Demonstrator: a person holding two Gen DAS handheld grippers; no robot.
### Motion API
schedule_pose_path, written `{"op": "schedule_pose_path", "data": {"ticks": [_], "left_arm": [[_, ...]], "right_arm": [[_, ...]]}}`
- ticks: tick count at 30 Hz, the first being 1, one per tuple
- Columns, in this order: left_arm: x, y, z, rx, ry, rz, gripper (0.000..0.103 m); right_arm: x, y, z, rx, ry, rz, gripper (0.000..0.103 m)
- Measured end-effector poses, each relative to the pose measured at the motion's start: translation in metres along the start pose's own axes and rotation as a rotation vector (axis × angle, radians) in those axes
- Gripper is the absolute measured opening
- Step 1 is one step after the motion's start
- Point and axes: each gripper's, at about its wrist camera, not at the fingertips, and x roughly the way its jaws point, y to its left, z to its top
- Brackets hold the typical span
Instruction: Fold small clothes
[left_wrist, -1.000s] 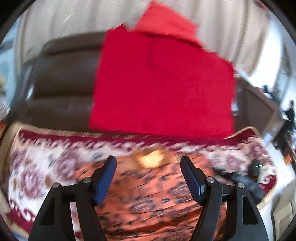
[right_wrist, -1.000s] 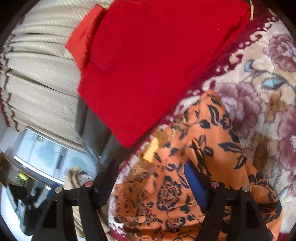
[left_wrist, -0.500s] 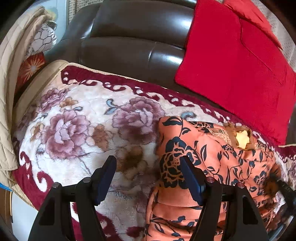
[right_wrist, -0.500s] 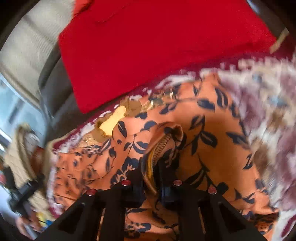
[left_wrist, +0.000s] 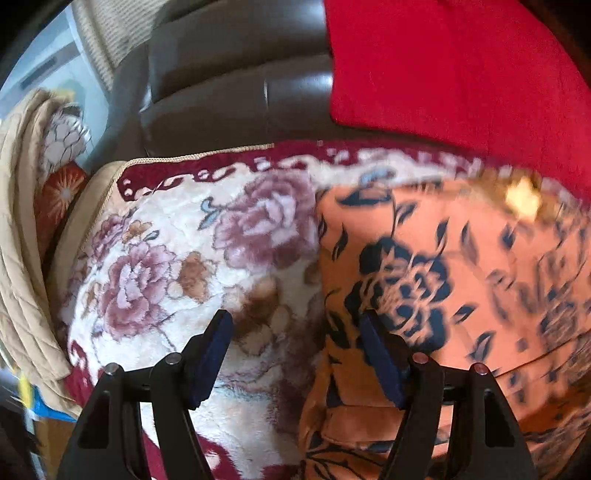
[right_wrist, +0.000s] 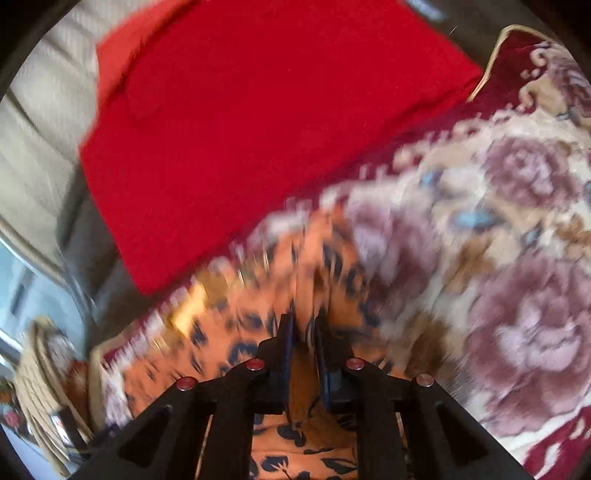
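Observation:
An orange garment with dark blue flowers (left_wrist: 443, 280) lies on a floral blanket (left_wrist: 155, 266) over a sofa seat. My left gripper (left_wrist: 295, 332) is open, low over the garment's left edge, its right finger against the orange cloth. My right gripper (right_wrist: 304, 321) is shut on a raised fold of the orange garment (right_wrist: 306, 258), which is blurred by motion in the right wrist view.
A red cushion (left_wrist: 450, 62) leans on the dark leather sofa back (left_wrist: 229, 85); it also shows in the right wrist view (right_wrist: 266, 122). A beige quilted cover (left_wrist: 18, 258) hangs at the left. The floral blanket (right_wrist: 517, 258) spreads to the right.
My right gripper closed on a fold of the garment and is moving with it. My left gripper swung down to the garment's left edge and came closer, still open.

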Motion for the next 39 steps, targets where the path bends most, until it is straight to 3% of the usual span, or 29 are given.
{"op": "schedule_pose_path", "data": {"ticks": [2,4,7,9,11,13,19,21,23,26,29,36,39], "left_arm": [[-0.01,-0.001,0.004,-0.015,-0.039,-0.038,0.072],[-0.014,-0.011,0.008,0.006,-0.059,-0.047,0.072],[0.001,-0.029,0.008,0.05,-0.006,-0.044,0.072],[0.021,-0.036,0.003,0.067,0.065,-0.025,0.073],[0.018,-0.031,0.002,0.034,0.057,-0.048,0.073],[0.008,-0.024,0.001,0.017,0.059,-0.073,0.072],[-0.037,0.004,-0.026,0.007,-0.007,-0.121,0.073],[-0.045,0.02,-0.042,-0.02,-0.005,-0.146,0.077],[-0.052,0.037,-0.058,-0.053,0.006,-0.163,0.078],[-0.061,0.061,-0.089,-0.097,0.037,-0.169,0.078],[-0.064,0.076,-0.12,-0.13,0.09,-0.177,0.078],[-0.045,0.087,-0.19,-0.194,0.26,-0.253,0.078],[-0.034,0.081,-0.209,-0.191,0.301,-0.243,0.078]], "right_arm": [[-0.018,-0.002,0.003,0.006,-0.068,0.058,0.021],[-0.024,0.006,0.001,-0.024,-0.077,0.127,0.021],[-0.011,0.021,-0.008,-0.078,0.01,0.21,0.021],[0.012,0.026,-0.017,-0.106,0.134,0.188,0.02],[0.034,0.023,-0.027,-0.102,0.238,0.1,0.019],[0.036,0.021,-0.028,-0.089,0.232,0.113,0.019],[-0.01,0.024,-0.032,-0.14,0.182,0.191,0.021],[-0.027,0.019,-0.039,-0.139,0.177,0.22,0.035],[-0.042,0.009,-0.045,-0.136,0.159,0.207,0.089],[-0.073,-0.008,-0.056,-0.119,0.077,0.205,0.091],[-0.092,-0.026,-0.068,-0.108,0.071,0.19,0.091],[-0.117,-0.054,-0.105,-0.098,0.109,0.123,0.091],[-0.121,-0.059,-0.123,-0.13,0.143,0.079,0.091]]}}
